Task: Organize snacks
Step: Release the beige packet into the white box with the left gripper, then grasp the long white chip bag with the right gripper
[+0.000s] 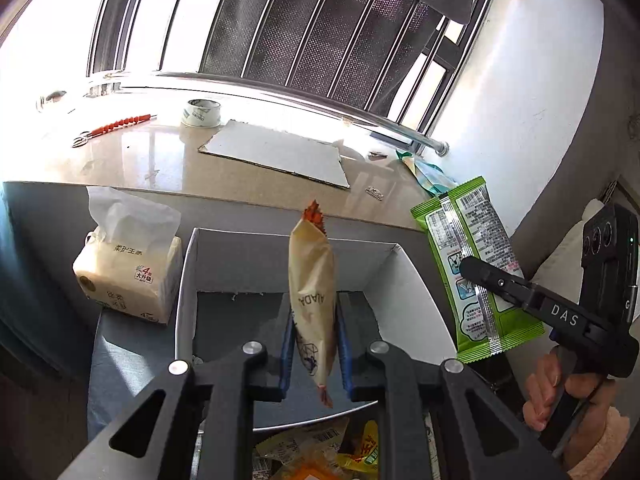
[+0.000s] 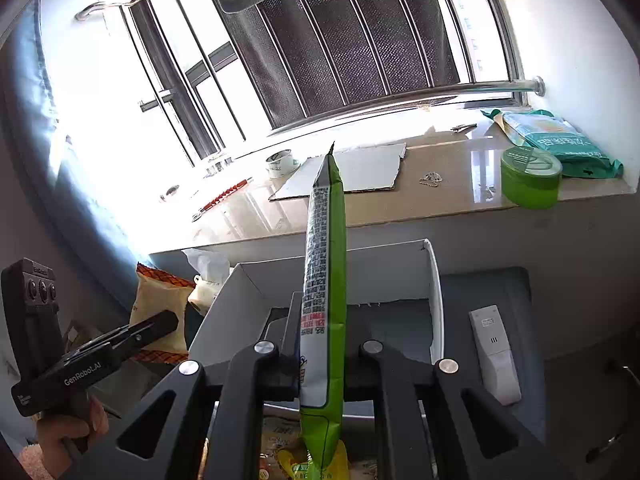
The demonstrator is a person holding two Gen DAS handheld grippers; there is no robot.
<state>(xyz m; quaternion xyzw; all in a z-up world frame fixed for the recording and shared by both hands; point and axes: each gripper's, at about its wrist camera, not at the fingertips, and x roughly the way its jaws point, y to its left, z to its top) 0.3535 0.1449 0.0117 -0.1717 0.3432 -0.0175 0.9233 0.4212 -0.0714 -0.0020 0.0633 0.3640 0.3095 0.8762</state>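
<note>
My left gripper (image 1: 314,336) is shut on a beige snack packet with orange crimped ends (image 1: 312,300), held upright above an open white box (image 1: 408,276). My right gripper (image 2: 322,344) is shut on a long green snack packet (image 2: 326,280), also held upright over the white box (image 2: 434,280). In the left wrist view the green packet (image 1: 472,264) and right gripper (image 1: 480,276) are to the right. In the right wrist view the beige packet (image 2: 160,304) and left gripper (image 2: 160,326) are to the left. Several more snack packets (image 1: 320,448) lie below my fingers.
A tissue pack (image 1: 128,276) stands left of the box. A white remote (image 2: 496,352) lies right of it. The stone window sill (image 1: 200,172) behind holds a cardboard sheet (image 1: 280,152), a tape roll (image 1: 201,113), a green jar (image 2: 530,178) and a teal pouch (image 2: 560,140).
</note>
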